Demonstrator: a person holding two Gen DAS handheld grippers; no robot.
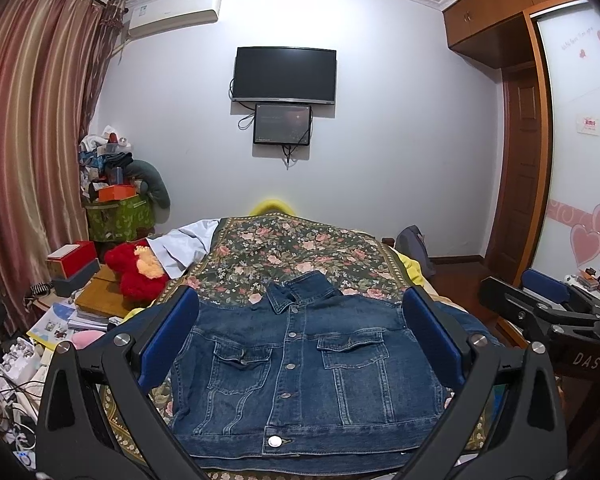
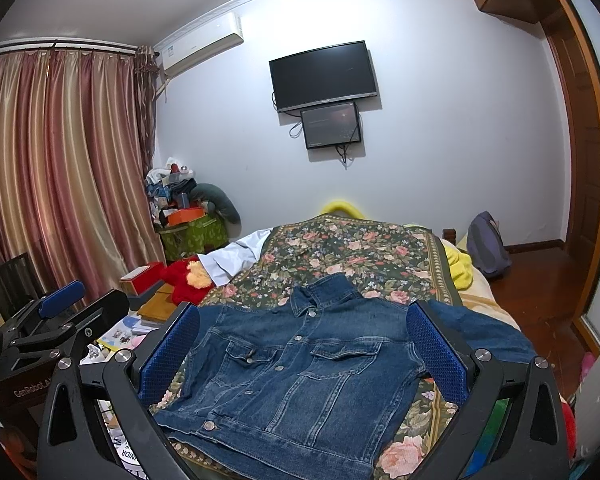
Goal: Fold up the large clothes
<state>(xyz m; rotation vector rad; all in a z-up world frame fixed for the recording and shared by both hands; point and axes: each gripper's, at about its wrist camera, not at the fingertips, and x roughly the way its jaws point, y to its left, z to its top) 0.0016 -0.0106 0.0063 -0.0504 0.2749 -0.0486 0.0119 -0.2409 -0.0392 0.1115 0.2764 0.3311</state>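
On the bed lies one floral bedspread (image 1: 300, 248), and on its near end one denim jacket (image 1: 300, 376) is spread flat, front up and buttoned, collar pointing toward the far wall. Two chest pockets show on the jacket, and five metal buttons can be counted down its front in the left wrist view. Two dark screens hang on the far wall, a larger television (image 1: 285, 75) with a smaller monitor (image 1: 282, 124) just under it. One air conditioner (image 1: 176, 12) sits high beside one striped curtain (image 1: 32, 128). One red plush toy (image 1: 134, 272) lies by the bed's left edge, near a pile of boxes and clothes too jumbled to count.

Both sleeves are hard to follow: the jacket's left side is hidden behind the gripper fingers, and only part of a sleeve (image 2: 484, 332) shows past the right finger in the right wrist view. The hem is cut off at the bottom of both views.

Each hand-held tool has two blue-padded fingers. The left gripper (image 1: 300, 336) is spread wide above the jacket, holding nothing, its pads framing the garment. The right gripper (image 2: 304, 356) is likewise wide apart and empty, poised over the jacket's front without visibly touching it.
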